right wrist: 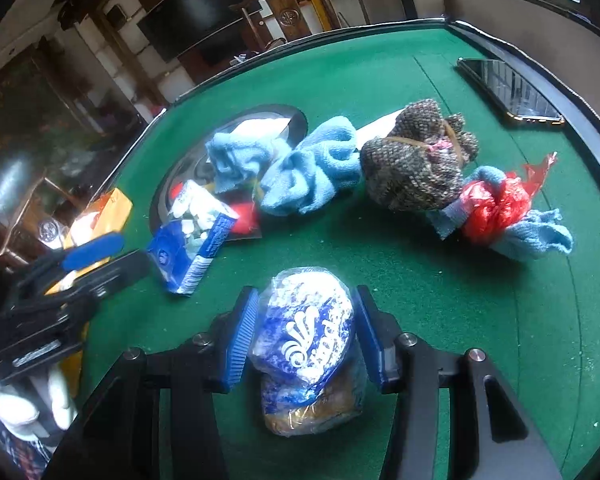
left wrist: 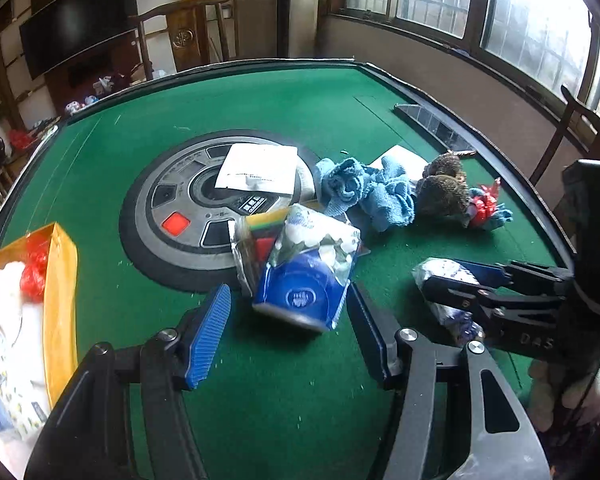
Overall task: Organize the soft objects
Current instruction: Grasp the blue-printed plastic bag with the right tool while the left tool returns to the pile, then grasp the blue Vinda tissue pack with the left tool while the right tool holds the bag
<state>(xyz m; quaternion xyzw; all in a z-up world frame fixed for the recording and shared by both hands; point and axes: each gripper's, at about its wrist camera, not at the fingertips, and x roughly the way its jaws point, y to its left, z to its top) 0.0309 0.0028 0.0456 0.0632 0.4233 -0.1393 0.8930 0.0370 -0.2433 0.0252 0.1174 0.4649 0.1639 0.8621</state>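
**While both claws straddle tissue packs: slip and snag risks**

Though neither pack looks firmly pinched, both sit between fingers. The left claw [left wrist: 288,336] is spread wide, released; the blue tissue pack [left wrist: 306,276] stands tilted just ahead of it, between the fingertips, touching neither pad as far as I can tell. The right claw [right wrist: 306,340] brackets a crumpled blue-and-white pack [right wrist: 308,344], pads close against its sides; whether they grip it yet I cannot tell.

Risks, as I judge them:
- The slick film on the crumpled pack may squirm out if squeezed.
- The tilted pack leans on a packet behind it; closing off-centre could topple it.
- The claws work near each other; they might collide.

The yellow bag [left wrist: 56,280] lies to the left claw's left on the table [left wrist: 300,100].
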